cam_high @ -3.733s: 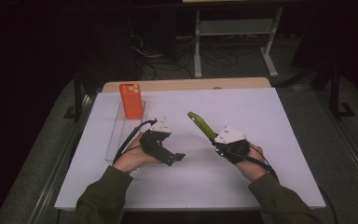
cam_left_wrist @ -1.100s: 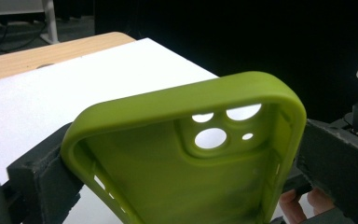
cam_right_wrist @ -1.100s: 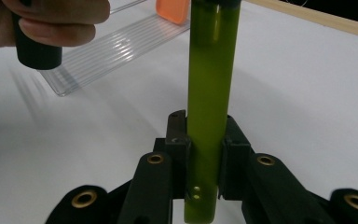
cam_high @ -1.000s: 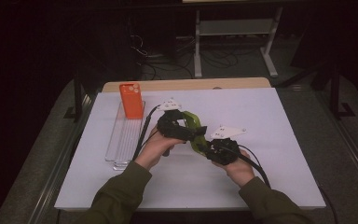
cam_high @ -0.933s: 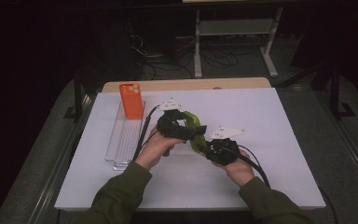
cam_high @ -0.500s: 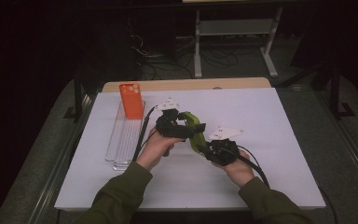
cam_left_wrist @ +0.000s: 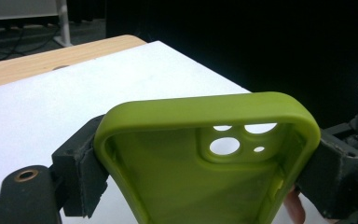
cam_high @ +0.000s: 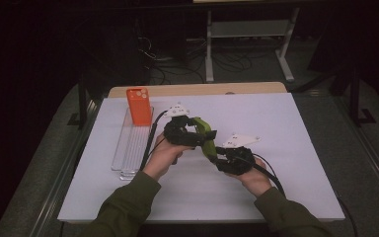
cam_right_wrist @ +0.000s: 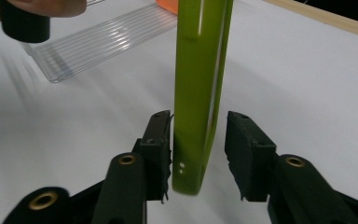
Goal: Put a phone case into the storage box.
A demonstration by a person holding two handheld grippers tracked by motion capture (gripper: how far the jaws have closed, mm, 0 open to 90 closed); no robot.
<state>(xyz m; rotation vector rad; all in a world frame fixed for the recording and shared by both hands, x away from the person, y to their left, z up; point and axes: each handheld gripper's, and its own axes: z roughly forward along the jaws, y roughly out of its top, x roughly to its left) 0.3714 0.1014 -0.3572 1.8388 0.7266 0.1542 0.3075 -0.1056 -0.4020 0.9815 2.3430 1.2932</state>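
surface: a table (cam_high: 296, 148) with a white top, filling the middle and lower part of the high view
far edge: a strip of bare light wood (cam_high: 197, 89) runs along the top of the white sheet, in the upper middle of the frame
frame: dark metal rails (cam_high: 69, 163) border the left and right sides
tray: a clear ribbed plastic tray (cam_high: 131, 148) lies flat on the white top, left of centre, its long side running up and down the frame
orange case: an orange phone case (cam_high: 138, 106) stands upright at the tray's upper end, camera cutouts at its top
right half: plain white, lit evenly
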